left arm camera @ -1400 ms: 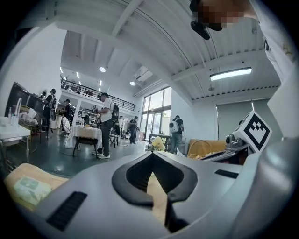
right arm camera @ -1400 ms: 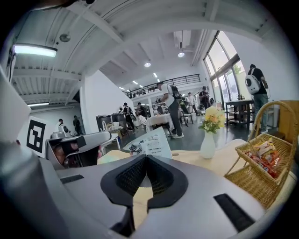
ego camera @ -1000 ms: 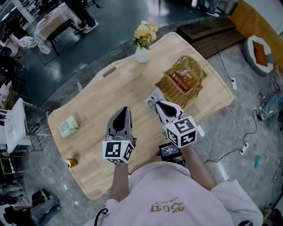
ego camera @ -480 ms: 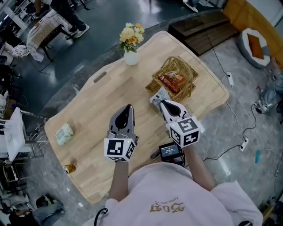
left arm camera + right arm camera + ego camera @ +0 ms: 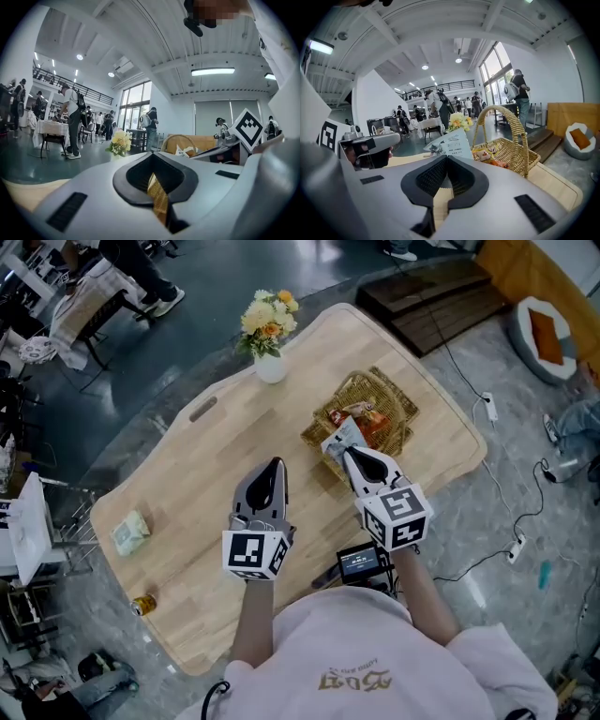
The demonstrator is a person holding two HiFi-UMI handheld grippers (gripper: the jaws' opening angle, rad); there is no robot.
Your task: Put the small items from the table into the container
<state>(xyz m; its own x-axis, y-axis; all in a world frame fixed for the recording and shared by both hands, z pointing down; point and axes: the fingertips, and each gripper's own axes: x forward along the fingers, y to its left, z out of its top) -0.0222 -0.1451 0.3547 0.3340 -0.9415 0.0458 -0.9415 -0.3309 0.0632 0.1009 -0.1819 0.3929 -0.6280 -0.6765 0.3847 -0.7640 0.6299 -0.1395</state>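
Observation:
My right gripper [image 5: 346, 453] is shut on a white printed packet [image 5: 338, 438] and holds it at the near-left rim of the wicker basket [image 5: 394, 400]. A red snack packet [image 5: 357, 418] lies in the basket. The right gripper view has the white printed packet [image 5: 449, 144] sticking up past the closed jaws, the basket [image 5: 509, 152] just right of it. My left gripper [image 5: 274, 467] hovers over the table's middle, shut, with nothing seen in it. A green-white packet [image 5: 130, 532] and a small can [image 5: 143, 604] lie at the table's left end.
A white vase of yellow flowers [image 5: 266, 343] stands at the wooden table's [image 5: 234, 432] far edge. A small screen device [image 5: 360, 562] hangs at the person's chest. Cables and a cushion lie on the floor to the right. People and tables fill the background.
Both grippers moved away from me toward the basket. The white packet went with the right gripper from the bare table up to the basket's rim.

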